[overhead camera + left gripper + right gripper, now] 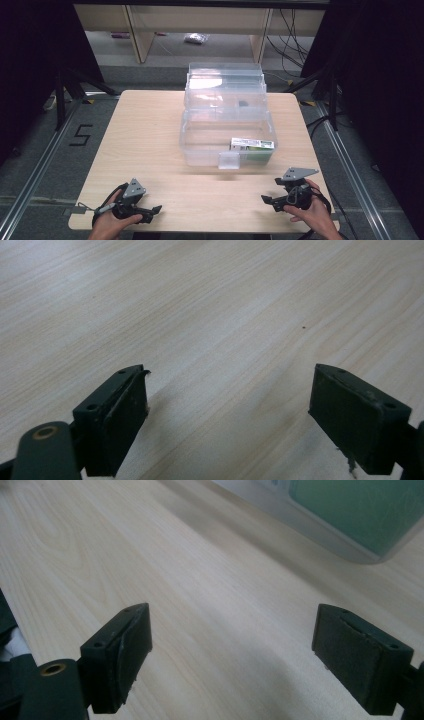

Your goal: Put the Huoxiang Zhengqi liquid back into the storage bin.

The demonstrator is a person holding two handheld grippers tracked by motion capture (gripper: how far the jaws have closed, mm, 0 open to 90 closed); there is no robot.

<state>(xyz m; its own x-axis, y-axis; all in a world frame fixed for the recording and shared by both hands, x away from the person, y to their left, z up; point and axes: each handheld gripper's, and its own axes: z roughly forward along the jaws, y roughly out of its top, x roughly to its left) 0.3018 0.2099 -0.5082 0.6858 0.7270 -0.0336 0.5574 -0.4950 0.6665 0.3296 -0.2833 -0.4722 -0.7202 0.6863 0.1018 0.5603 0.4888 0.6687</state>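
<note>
While both rest at the desk's (150, 130) near edge, the left hand-held gripper (156, 210) and right hand-held gripper (266, 201) stand jaws apart, holding nothing; the clear box (200, 145), lid open, sits mid-desk, a green carton (252, 146) inside.

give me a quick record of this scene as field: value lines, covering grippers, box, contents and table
left gripper: black two-jaw gripper held in the person's left hand near the table's front left edge, jaws apart, nothing between them
right gripper: black two-jaw gripper in the right hand at front right, jaws apart, nothing between them
container: clear plastic storage box with its lid tipped up behind it, at table centre
contents: green and white carton in the box's front right corner
surface: light wooden table
contact: neither gripper touches the box
</note>
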